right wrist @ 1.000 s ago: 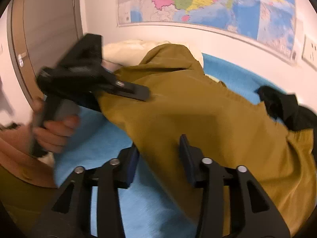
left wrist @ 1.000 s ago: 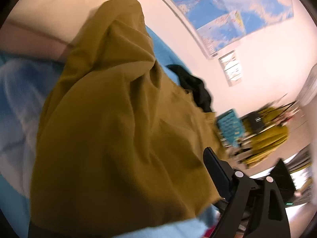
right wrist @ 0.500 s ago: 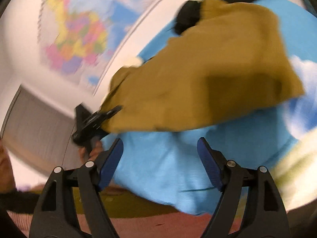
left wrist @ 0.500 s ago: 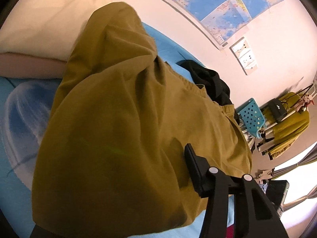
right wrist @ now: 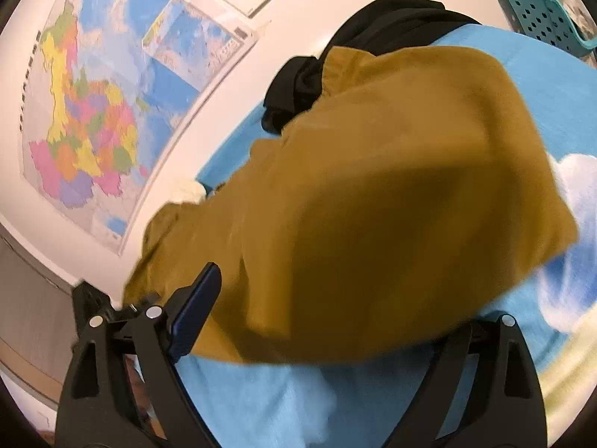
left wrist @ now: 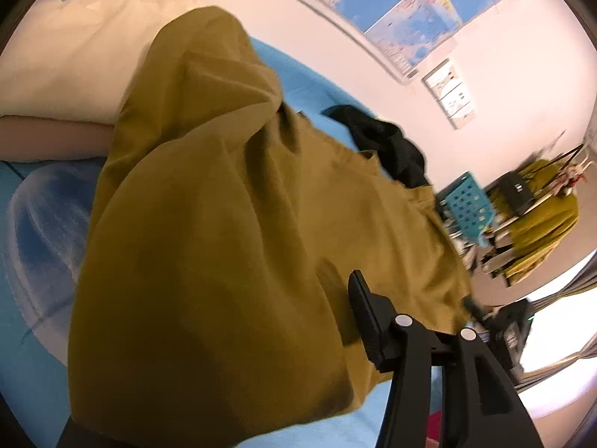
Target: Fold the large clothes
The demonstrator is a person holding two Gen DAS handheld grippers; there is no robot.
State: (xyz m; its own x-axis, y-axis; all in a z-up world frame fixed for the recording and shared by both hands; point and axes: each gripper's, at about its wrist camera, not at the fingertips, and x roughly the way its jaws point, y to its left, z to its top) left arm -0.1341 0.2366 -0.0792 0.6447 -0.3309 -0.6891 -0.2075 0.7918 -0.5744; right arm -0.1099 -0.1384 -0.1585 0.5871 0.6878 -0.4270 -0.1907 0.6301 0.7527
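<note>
Though the wall map (right wrist: 100,112) print blurs unreadable, we note both hand-held grippers: right (right wrist: 335,321) spread around mustard garment (right wrist: 391,205); left (left wrist: 224,354) state untellable.

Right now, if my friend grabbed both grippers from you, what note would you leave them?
Left gripper: looks shut on the mustard garment; one finger is hidden under the cloth.
Right gripper: open, straddling the garment's near edge, gripping nothing.
Mustard garment: bunched in a heap on the blue bedsheet, its far end against a black garment by the wall.
Done: no neat fold shows yet.
Left to do: probably spread it flat, then fold it.
</note>
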